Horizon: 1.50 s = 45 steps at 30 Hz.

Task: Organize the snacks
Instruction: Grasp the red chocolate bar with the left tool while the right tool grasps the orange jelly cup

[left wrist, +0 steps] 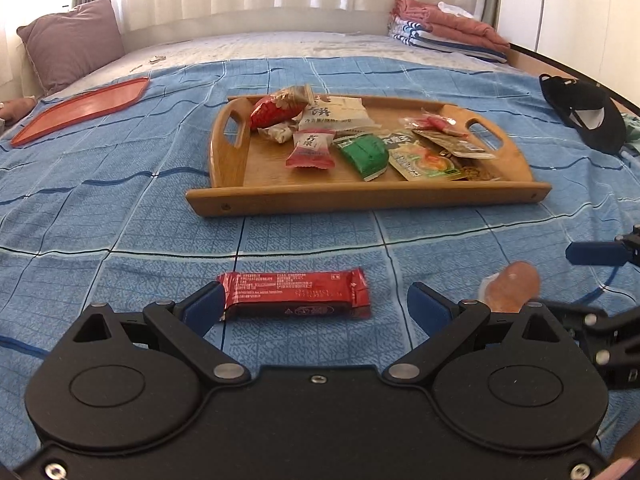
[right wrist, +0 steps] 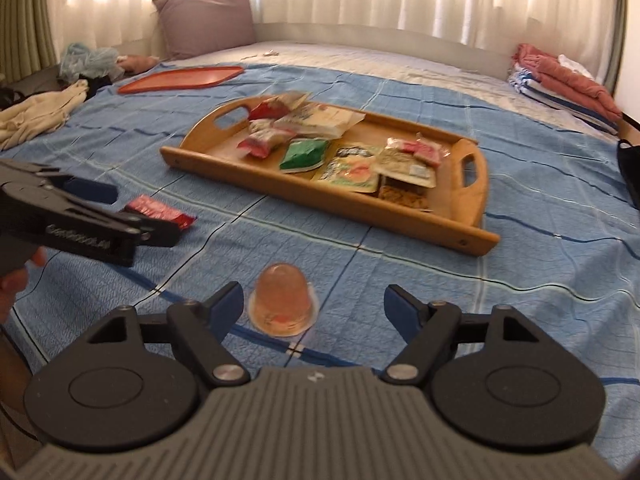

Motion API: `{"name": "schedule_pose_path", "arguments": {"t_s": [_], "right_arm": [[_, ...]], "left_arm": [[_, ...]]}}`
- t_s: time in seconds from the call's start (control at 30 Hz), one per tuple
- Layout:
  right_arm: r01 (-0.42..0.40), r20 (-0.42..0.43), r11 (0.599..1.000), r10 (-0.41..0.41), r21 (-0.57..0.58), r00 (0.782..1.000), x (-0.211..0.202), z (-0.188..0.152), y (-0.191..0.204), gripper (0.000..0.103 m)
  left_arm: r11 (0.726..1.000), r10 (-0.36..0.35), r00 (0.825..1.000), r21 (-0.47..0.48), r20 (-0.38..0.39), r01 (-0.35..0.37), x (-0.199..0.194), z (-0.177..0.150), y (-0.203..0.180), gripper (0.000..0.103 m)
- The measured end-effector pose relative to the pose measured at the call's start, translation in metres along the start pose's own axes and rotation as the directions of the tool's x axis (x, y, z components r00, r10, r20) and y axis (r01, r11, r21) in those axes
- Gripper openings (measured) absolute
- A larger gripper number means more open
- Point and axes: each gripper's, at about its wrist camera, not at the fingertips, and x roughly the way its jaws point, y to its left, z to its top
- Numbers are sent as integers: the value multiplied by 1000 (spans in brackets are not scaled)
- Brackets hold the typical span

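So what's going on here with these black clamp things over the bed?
A person is tidying snacks onto a wooden tray that sits on the blue checked bedspread, using a two-finger gripper in each hand. The tray already holds several packets. The left gripper is open around a red foil-wrapped snack bar lying on the bedspread. The right gripper is open around a small pinkish jelly cup. Neither snack has been lifted yet.

The bed (left wrist: 120, 208) carries a wooden tray (left wrist: 360, 196) ahead of the fingers, a red bar (left wrist: 294, 294) between the left fingers, a jelly cup (right wrist: 285, 298) between the right fingers, and an orange lid (left wrist: 80, 108) far left.
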Motion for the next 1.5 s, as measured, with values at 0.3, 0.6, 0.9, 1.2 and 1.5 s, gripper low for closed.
{"name": "schedule_pose_path", "arguments": {"t_s": [0.3,0.6,0.9,1.2,1.5], "right_arm": [[-53,-28,998,53,-23,998,15,-2,13,78],[-58,-38,998,57,-8,998,26,0,14,71],[-53,-37,999,53,-4,998,28,1,15,55],[-49,-39,998,50,30,998,25,3,12,42],[-29,-1,999,29,44,1000,8,15,10,42]], "left_arm": [[1000,17,1000,-24,-19,-18,21,3,6,98],[999,33,999,-18,-24,-34,29,0,8,98],[1000,8,1000,-25,-14,-8,25,-2,12,90],[999,-17,1000,-49,-13,16,16,0,17,65],[1000,-18,1000,-24,8,18,-12,10,11,64]]}}
